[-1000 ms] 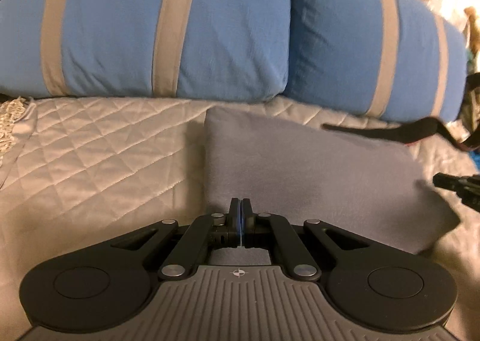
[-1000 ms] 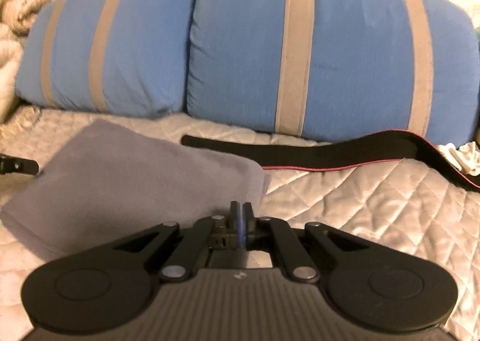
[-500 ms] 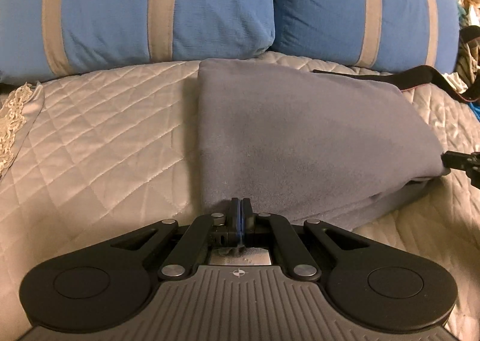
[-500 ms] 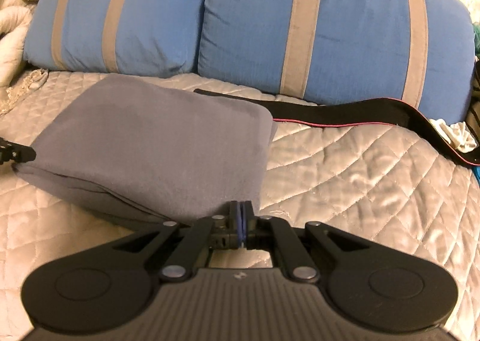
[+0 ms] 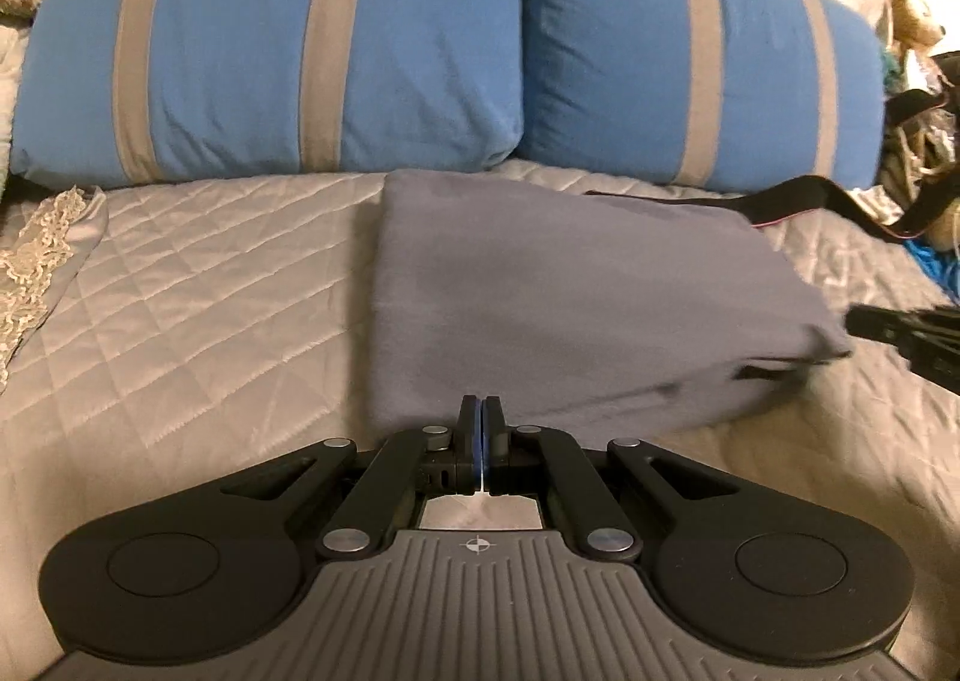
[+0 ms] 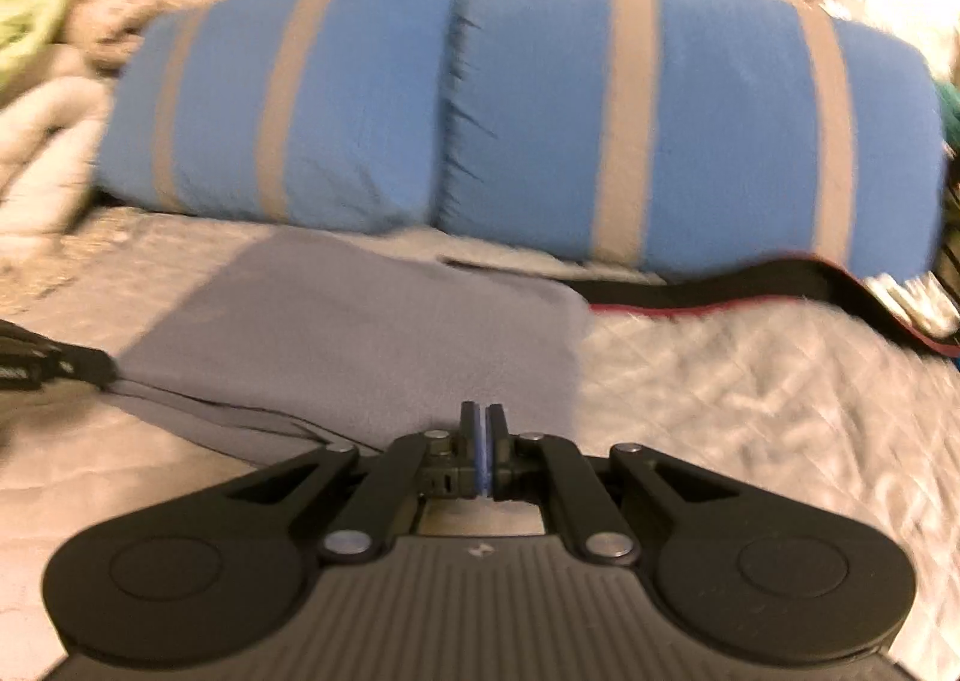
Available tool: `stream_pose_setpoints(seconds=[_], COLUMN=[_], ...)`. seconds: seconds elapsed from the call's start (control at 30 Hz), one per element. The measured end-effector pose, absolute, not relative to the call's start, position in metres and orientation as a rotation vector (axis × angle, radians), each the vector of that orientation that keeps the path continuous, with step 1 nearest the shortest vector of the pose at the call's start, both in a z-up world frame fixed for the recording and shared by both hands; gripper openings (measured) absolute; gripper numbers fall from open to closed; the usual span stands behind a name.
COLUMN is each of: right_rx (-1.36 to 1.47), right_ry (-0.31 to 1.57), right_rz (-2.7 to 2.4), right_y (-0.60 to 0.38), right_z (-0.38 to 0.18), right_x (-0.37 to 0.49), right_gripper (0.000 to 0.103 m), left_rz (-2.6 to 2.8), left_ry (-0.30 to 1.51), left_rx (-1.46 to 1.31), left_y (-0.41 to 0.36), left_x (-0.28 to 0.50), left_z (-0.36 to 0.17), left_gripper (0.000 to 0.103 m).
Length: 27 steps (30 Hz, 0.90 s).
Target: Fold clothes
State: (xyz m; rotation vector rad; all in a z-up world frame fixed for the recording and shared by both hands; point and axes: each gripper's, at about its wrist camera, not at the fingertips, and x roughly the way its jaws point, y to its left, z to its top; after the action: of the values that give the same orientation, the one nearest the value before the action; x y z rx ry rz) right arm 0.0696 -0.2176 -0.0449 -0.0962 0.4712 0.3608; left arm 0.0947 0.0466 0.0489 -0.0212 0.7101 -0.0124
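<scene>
The grey garment (image 5: 576, 291) lies doubled over in the middle of the quilted bed (image 5: 198, 309), its far edge near the two blue pillows (image 5: 270, 39) at the bed's head, and each pair of tongs, left (image 5: 480, 411) and right (image 6: 482, 417), is pressed together, apparently pinching a near corner of the cloth. To make this fold well, I judge both corners should travel together at equal height with the near edge taut. Lay them square on the far edge, clear of the black strap (image 6: 720, 291).
</scene>
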Motion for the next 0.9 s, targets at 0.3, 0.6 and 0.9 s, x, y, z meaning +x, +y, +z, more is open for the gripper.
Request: stream_pose_setpoints(seconds=[0.3, 0.6, 0.9], right_rx=[-0.159, -0.114, -0.118], right_ry=[0.551, 0.608, 0.587], right_rz=[0.494, 0.434, 0.375], right_y=[-0.155, -0.168, -0.175], right_z=[-0.057, -0.056, -0.053], right_x=[0.081, 0.060, 0.017], right_gripper=[0.003, 0.007, 0.009], left_rz=[-0.056, -0.053, -0.062], left_ry=[0.699, 0.670, 0.656], left_rx=[-0.018, -0.015, 0.011], left_y=[0.023, 0.024, 0.016], left_x=[0.062, 0.040, 0.024], left_z=[0.049, 0.059, 0.063], left_gripper=[0.001, 0.001, 0.001])
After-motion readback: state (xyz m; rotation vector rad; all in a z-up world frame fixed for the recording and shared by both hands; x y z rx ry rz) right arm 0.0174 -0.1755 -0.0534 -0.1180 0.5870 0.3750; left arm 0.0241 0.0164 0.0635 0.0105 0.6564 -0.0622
